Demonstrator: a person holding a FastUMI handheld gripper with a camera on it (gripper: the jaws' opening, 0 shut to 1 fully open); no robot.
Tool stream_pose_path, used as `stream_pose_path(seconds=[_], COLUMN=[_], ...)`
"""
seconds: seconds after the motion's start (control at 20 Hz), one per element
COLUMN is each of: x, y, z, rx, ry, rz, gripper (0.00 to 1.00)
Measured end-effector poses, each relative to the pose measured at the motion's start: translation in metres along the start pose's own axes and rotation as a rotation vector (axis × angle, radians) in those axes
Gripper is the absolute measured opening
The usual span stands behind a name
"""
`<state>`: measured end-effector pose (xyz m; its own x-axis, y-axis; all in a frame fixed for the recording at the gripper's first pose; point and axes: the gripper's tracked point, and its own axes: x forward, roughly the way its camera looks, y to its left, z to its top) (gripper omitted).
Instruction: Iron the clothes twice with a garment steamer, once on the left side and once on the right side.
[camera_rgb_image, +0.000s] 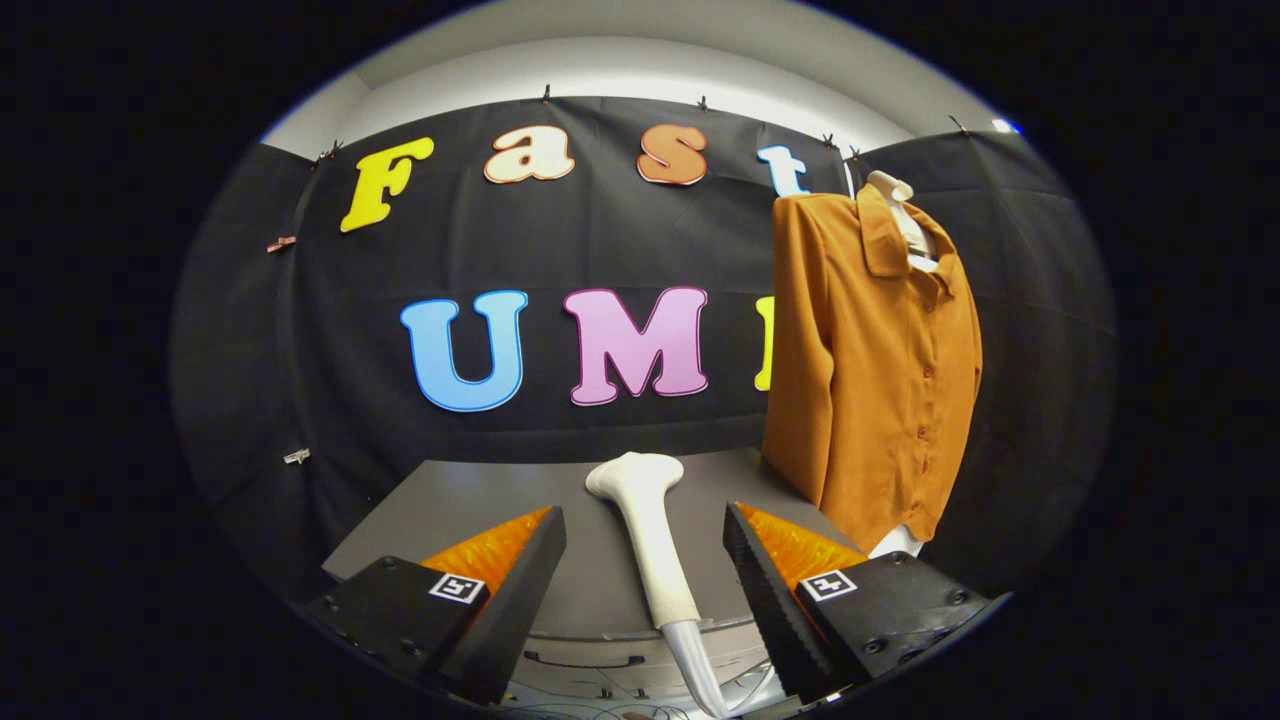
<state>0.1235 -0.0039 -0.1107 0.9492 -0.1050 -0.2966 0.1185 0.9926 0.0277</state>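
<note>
Hanging upright past the right finger, an orange-brown button-front shirt (875, 370) sits on a white mannequin form (897, 205); collar up top, one sleeve down its near side, a row of buttons down the front, hem just above the far right corner of the desk. A bit of white shows under the hem.

Black cloth booth wall (300, 330) runs behind everything, clipped along its top edge, with a pale ceiling strip above it.

Grey desk (450, 510) ahead of and below the jaws, flat top, bare around the steamer. A drawer handle (585, 660) shows on its front face below the edge, between the fingers.

Garment steamer (650, 530), white, lies flat on the desk between the two fingers, roughly centred in the gap. Its flared head points away toward the wall; its handle runs back toward the camera and tapers to a grey hose (700, 670) that drops over the desk's front edge.

Gripper (645, 545): jaws wide open, holding nothing. Both fingers stand clear of the steamer, one on either side, no contact with the handle. Ridged inner face visible on the right finger (760, 580). Small square marker tags sit on top of each finger base.
</note>
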Motion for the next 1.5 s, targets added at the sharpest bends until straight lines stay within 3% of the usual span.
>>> stream_pose_path(seconds=[0.4, 0.75, 0.9, 1.0, 1.05, 1.2, 1.25, 1.5], x=[0.092, 0.115, 0.132, 0.128, 0.132, 0.130, 0.132, 0.110], y=[-0.001, -0.006, -0.008, -0.006, -0.006, -0.003, -0.004, -0.001], z=[-0.040, -0.068, -0.080, -0.080, -0.082, -0.080, -0.078, -0.047], rx=[-0.060, -0.088, -0.085, -0.084, -0.082, -0.078, -0.075, -0.043], ry=[0.241, 0.413, 0.456, 0.474, 0.468, 0.447, 0.434, 0.319], rz=[0.023, 0.009, 0.019, 0.031, 0.036, 0.067, 0.069, 0.107], gripper=[0.99, 0.97, 0.82, 0.64, 0.49, 0.47, 0.41, 0.40])
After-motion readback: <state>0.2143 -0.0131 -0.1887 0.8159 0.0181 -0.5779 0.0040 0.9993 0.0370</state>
